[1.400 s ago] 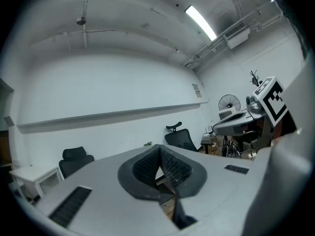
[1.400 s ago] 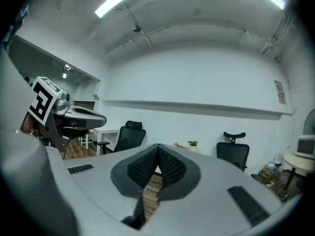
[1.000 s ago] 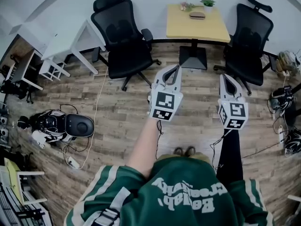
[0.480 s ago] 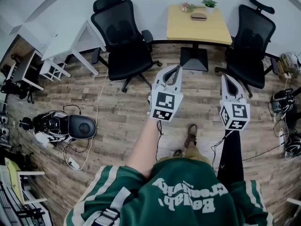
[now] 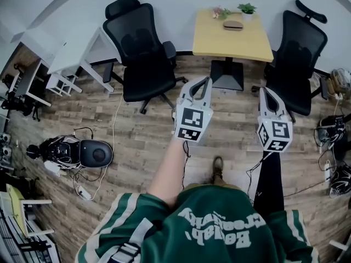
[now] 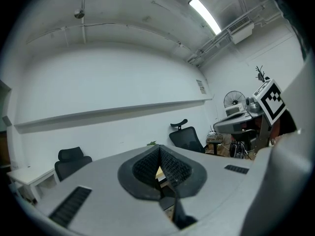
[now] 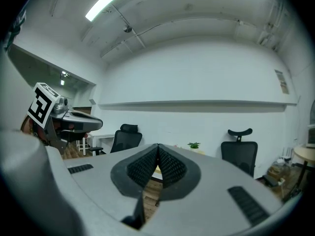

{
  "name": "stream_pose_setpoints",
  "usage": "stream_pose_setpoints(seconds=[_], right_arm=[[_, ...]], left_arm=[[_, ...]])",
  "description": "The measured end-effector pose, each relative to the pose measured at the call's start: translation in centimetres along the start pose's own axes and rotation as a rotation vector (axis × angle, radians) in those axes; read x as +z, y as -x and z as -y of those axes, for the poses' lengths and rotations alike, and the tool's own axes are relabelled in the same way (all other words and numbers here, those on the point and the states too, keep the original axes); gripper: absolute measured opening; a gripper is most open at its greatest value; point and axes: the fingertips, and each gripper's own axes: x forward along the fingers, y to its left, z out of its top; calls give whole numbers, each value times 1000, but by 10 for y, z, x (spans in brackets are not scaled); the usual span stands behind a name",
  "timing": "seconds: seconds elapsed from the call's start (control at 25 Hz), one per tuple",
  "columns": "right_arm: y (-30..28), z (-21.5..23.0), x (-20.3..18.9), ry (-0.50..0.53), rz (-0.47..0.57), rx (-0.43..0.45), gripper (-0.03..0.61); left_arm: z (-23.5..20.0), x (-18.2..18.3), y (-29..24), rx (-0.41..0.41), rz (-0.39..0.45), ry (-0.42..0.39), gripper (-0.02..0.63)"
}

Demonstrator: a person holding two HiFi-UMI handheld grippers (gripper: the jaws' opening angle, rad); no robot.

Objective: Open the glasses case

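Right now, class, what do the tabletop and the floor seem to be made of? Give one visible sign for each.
Tabletop: pale wood or wood-look laminate, smooth and matt; its colour is an even yellowish tone and the slab is thin and flat.
Floor: wood or wood-look planks, perhaps laminate; plank seams and mixed brown-grey streaks show.

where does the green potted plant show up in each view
Head view: plant at top, on the yellow table's far edge.
Left gripper view: plant at centre, just above the jaws.
Right gripper view: plant right of centre.
Shared landmark: black chair on its right.
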Motion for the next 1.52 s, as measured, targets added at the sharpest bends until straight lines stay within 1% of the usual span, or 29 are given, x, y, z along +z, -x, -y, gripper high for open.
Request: stream_pose_setpoints(seconds=[0.32,0.52,0.68,0.8,0.96,1.08,1.32,1.52], right_arm=[[-60,39,9,0,18,30,9],[-86,57,8,5,20,56,9],[-98,69,6,-11,24,58,9],[-105,75,3,-20,25,66,9],[-112,83,-2,-38,22,62,9],[-124,84,-5,-45,18,62,9],[-159,86,3,-27,24,70,9],[-194,96,3,-13,24,57,9]], left_arm=[[-12,0,-63,31,-3,5,14],[-15,-1,-93,49,-9,1,14],[-16,1,-109,51,-12,-7,14],[-14,2,-121,42,-12,-9,14],[-18,2,-134,65,-12,-4,15],[-22,-3,-144,61,-21,-4,14],[-47,-3,-173,72,-2,-8,15],[-64,-8,-212,65,16,-11,15]])
